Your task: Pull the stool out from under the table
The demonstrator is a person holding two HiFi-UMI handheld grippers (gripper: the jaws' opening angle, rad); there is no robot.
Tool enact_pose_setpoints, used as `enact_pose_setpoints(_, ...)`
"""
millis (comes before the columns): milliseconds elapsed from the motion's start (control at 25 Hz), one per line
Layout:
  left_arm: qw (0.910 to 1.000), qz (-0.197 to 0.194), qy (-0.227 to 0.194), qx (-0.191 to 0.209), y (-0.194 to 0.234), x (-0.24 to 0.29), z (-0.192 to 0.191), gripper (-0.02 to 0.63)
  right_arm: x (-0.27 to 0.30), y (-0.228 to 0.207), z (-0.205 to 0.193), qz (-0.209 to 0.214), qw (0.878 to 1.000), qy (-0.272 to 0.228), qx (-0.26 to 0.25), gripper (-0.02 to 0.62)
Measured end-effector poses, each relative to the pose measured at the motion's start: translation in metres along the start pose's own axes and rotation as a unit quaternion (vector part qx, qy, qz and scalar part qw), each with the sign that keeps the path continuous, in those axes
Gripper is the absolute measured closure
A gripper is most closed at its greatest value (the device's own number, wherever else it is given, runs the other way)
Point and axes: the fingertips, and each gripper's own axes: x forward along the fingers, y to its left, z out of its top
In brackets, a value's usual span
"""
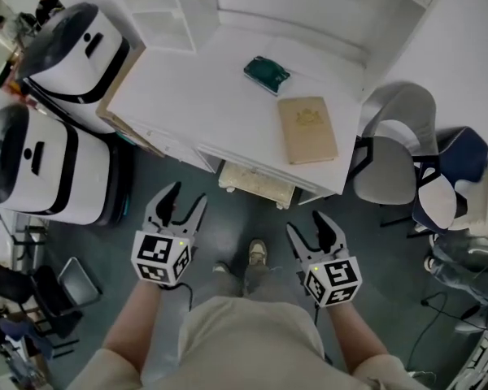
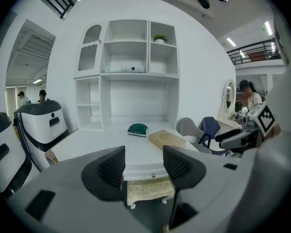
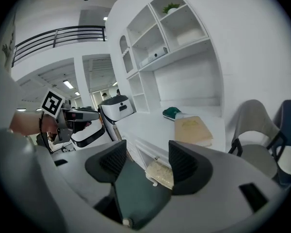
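Observation:
A cream upholstered stool with white legs is tucked under the front edge of the white table; only its near part shows. It also appears as the stool in the left gripper view and the stool in the right gripper view. My left gripper hangs open in front of the table, left of the stool and apart from it. My right gripper is open too, just right of the stool, nothing between its fingers. In their own views the left gripper and right gripper both face the table.
On the table lie a tan book and a green object. Two white robot-like units stand at the left. A grey chair and a blue chair stand right of the table. A white shelf unit rises behind.

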Motion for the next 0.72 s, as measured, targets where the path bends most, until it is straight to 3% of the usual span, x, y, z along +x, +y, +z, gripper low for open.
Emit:
enact_pose_setpoints(360, 0.997, -0.049, 0.049, -0.036, 0.025, 0.066, -0.062, 0.351, 0.043, -0.041, -0.057, -0.032, 0.991, 0.026, 0.128, 0.319)
enact_pose_setpoints(720, 0.9862, -0.111, 0.122, -0.014, 0.055, 0.153, -0.157, 0.331, 0.098, -0.067, -0.118, -0.095, 0.978, 0.029, 0.183, 0.319)
